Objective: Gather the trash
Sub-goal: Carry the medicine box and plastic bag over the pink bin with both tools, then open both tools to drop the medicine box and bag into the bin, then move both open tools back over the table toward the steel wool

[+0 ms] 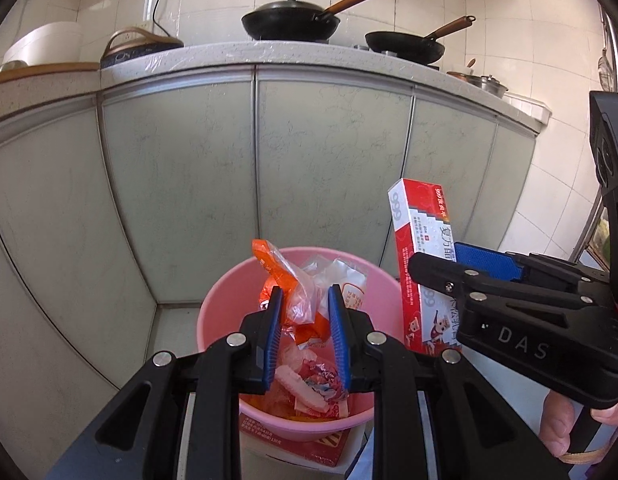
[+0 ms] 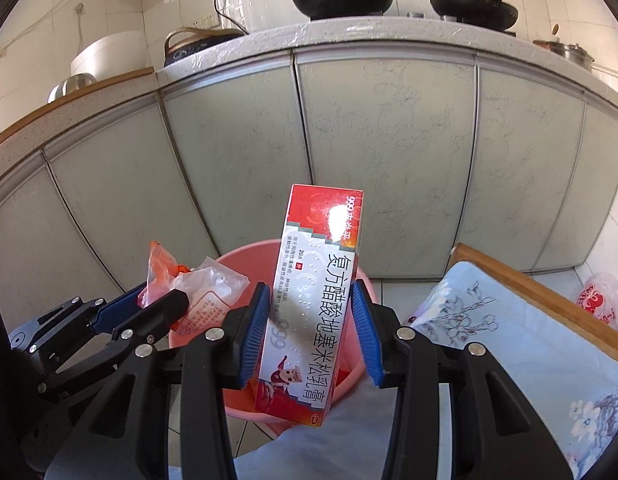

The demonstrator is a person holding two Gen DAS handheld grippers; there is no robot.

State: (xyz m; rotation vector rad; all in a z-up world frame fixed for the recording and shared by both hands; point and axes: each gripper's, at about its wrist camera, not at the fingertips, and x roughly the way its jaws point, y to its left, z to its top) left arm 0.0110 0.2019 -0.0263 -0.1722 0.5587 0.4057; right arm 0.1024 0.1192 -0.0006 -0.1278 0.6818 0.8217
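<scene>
left gripper: black arms, blue ridged pads, round silver screws | right gripper: same look, white "DAS" letters on side | bare-skin hand

The left tool is held out level, its blue pads closed in on a bunch of crumpled wrappers. Just beside it, the right tool clamps an upright red-and-white box between its pads, with the person's right hand wrapped round the handle.
</scene>
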